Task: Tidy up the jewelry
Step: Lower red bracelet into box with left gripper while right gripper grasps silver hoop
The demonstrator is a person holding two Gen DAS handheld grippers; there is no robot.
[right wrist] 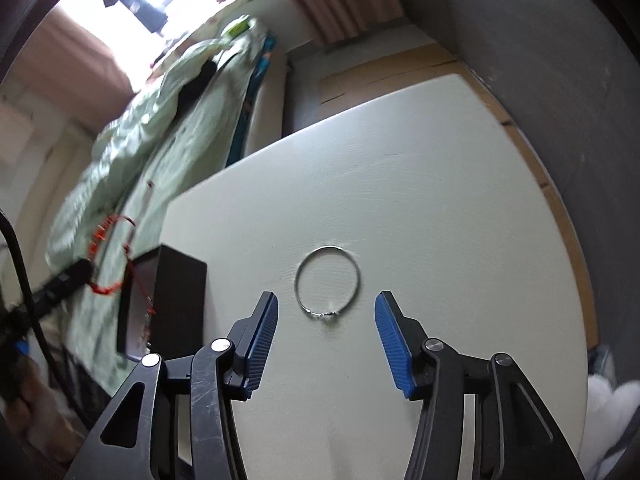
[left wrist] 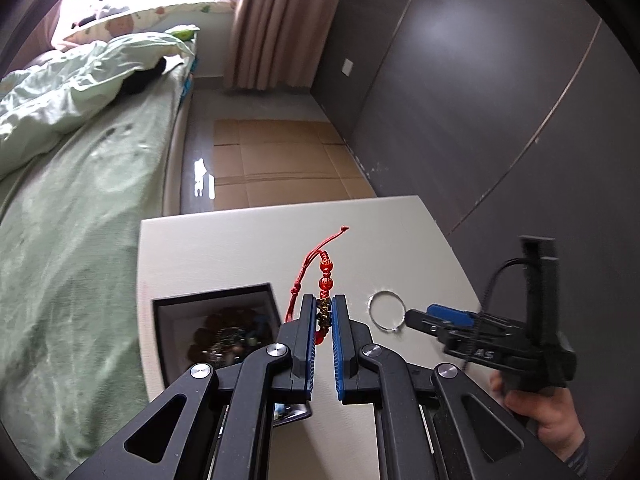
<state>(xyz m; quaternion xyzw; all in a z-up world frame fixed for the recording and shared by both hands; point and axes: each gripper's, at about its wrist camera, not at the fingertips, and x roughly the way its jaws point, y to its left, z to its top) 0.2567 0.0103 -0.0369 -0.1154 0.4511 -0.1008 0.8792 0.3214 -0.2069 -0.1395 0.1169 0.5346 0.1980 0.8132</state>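
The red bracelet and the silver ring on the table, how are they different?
The red bracelet is knotted cord with red beads and a gold charm; the silver bangle is one plain thin metal hoop. The red bracelet is pinched in the shut left gripper, up off the table; the silver bangle lies flat, untouched, before the open right gripper. Both are jewelry not yet in the black box.

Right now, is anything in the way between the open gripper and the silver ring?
Nothing visible. The right gripper is open just short of the silver ring, with only bare white table between them.
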